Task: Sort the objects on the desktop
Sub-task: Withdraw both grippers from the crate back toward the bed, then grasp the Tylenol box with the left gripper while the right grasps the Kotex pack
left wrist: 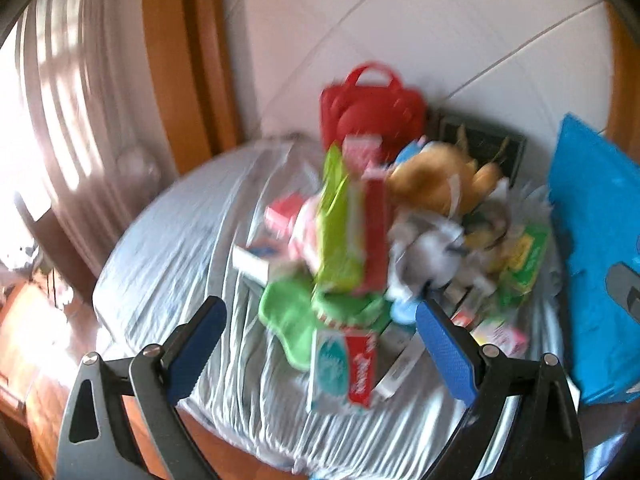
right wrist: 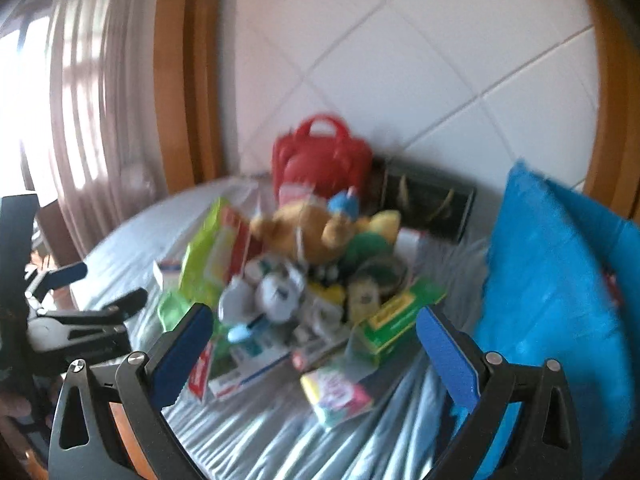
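Note:
A blurred heap of objects lies on a table under a pale blue-grey cloth (left wrist: pixel 180 248): a red handbag (left wrist: pixel 370 112) at the back, a brown plush toy (left wrist: pixel 432 184), a grey-white plush (left wrist: pixel 424 248), a green and red packet (left wrist: pixel 348 232), a green cloth (left wrist: pixel 288 316), and a red and teal box (left wrist: pixel 344 368) at the front. My left gripper (left wrist: pixel 320 324) is open and empty above the heap's near edge. In the right wrist view the bag (right wrist: pixel 320 160), brown plush (right wrist: pixel 308 232) and a green box (right wrist: pixel 400 316) show. My right gripper (right wrist: pixel 314 328) is open and empty above the heap.
A bright blue bag (right wrist: pixel 560 300) stands at the right of the table, also in the left wrist view (left wrist: pixel 596 240). A dark framed picture (right wrist: pixel 428 204) leans on the tiled wall. A curtain (left wrist: pixel 72 120) and a wooden frame (left wrist: pixel 180 60) are at the left. The left gripper shows in the right wrist view (right wrist: pixel 102 286).

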Tool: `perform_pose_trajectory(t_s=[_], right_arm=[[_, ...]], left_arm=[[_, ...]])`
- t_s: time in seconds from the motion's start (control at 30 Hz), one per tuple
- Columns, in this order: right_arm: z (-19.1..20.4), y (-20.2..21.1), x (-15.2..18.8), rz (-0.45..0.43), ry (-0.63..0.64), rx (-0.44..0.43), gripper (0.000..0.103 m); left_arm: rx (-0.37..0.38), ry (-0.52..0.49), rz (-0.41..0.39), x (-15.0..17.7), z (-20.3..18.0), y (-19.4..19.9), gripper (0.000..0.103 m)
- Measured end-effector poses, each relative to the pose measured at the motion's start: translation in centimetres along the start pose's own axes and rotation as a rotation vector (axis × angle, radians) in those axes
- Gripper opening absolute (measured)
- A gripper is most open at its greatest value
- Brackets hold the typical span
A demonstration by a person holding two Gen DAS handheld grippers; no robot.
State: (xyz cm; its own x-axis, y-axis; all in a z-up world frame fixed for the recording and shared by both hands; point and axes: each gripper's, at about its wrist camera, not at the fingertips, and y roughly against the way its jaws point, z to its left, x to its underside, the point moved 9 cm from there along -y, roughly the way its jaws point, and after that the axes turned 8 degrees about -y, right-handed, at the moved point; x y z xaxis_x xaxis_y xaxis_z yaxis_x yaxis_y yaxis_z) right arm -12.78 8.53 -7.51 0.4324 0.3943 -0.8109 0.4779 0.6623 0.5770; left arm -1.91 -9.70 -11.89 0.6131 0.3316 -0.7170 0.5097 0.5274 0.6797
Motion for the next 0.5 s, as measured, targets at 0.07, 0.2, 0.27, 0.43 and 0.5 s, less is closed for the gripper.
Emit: perform_pose_trajectory(t_s=[0.07,0.2,0.27,0.43,0.5], right_arm=[[0.4,-2.0,1.3,0.050,0.010,0.006,0.103],[0.2,-5.6,4.1,0.148,0.027,0.030,0.103],[-0.2,-7.4,5.6,0.194,0.032,0.038,0.103],[-2.2,-11.0,8.7,0.274,0.023,0.057,0.103],[-3.1,-12.5,10.1,0.315,0.023,0.067,0.103]], left_arm=[[0.003,0.012,0.053,1.6,0.6,-2.0,0.097],[0.010,0.013,0.121,4.1,0.9,-4.7,0.097],[0.021,0.018,0.149,5.1,0.9,-6.0,0.097],[0.047,0.029,0.203,7.5,0.5,-9.0,0.097],[0.048,0.030,0.227,8.7,0.3,-10.2,0.097]])
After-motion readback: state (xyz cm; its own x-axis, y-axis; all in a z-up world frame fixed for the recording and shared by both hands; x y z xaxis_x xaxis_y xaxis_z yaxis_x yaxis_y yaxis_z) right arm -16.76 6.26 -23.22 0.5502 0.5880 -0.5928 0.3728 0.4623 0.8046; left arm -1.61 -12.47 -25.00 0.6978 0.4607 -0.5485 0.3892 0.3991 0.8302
